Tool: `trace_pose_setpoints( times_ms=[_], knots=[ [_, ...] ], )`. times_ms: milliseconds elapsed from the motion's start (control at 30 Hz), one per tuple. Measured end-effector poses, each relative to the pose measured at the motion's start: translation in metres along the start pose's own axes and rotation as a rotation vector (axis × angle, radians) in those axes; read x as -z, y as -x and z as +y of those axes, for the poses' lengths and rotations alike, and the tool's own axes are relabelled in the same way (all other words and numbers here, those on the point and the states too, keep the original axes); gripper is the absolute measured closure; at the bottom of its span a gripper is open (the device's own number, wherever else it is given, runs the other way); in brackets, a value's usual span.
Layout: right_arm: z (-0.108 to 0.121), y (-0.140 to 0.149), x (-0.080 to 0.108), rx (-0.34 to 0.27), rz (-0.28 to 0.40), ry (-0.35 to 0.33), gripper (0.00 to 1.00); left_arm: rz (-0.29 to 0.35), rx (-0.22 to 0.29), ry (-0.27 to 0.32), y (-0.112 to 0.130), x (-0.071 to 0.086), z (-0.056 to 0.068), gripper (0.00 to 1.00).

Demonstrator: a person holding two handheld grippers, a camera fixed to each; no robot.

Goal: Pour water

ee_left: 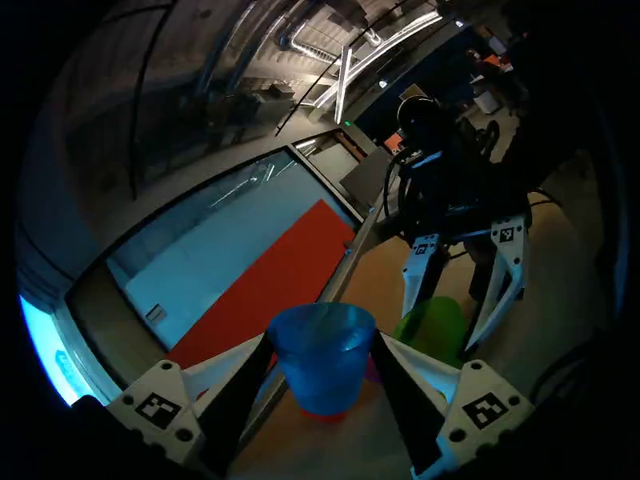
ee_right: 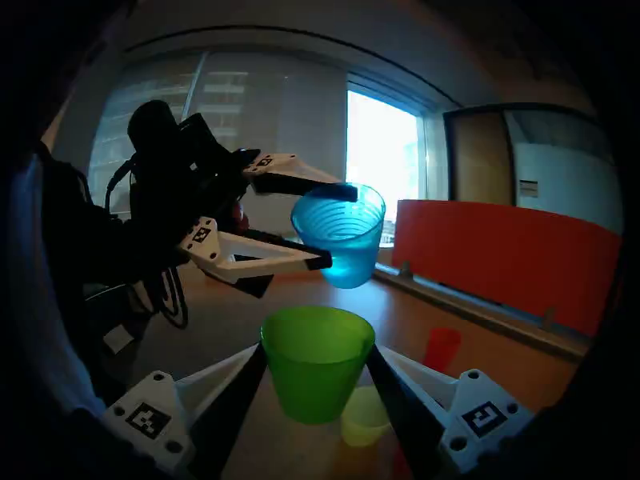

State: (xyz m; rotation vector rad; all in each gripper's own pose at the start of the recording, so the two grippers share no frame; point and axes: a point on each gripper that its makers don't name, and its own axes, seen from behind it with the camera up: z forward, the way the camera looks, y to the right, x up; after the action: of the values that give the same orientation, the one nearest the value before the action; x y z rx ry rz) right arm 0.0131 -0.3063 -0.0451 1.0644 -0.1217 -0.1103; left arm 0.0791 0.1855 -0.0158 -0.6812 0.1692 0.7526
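My left gripper [ee_left: 322, 346] is shut on a translucent blue cup [ee_left: 322, 372], held upright above the table. In the right gripper view the same blue cup [ee_right: 340, 236] hangs in the left gripper [ee_right: 338, 226], tipped slightly, with what looks like water low inside. Beneath and in front of it, my right gripper [ee_right: 316, 356] is shut on an upright green cup [ee_right: 314, 368] with an open mouth. The left gripper view shows the green cup [ee_left: 436, 324] between the right gripper's [ee_left: 438, 328] white fingers, just right of the blue cup.
A wooden table [ee_right: 224, 320] lies under both cups. On it stand a small red cup [ee_right: 442, 348] and a yellow cup [ee_right: 364, 416]. An orange panel [ee_right: 512, 256] runs along the table's far edge, with a bright window [ee_right: 384, 152] behind it. A person's dark sleeve [ee_right: 72, 240] is at left.
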Motion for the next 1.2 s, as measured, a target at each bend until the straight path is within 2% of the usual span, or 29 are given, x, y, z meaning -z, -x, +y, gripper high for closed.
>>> trace_pose_setpoints(
  times_ms=[467,1200],
  knots=[
    [-0.004,0.001,-0.006,0.000,-0.002,-0.012,0.09,-0.010,-0.074,0.009,0.000,-0.003,0.005,0.14],
    [0.000,0.003,-0.004,-0.001,-0.003,-0.004,0.09,-0.017,-0.181,0.026,-0.002,-0.012,0.008,0.14]
  ],
)
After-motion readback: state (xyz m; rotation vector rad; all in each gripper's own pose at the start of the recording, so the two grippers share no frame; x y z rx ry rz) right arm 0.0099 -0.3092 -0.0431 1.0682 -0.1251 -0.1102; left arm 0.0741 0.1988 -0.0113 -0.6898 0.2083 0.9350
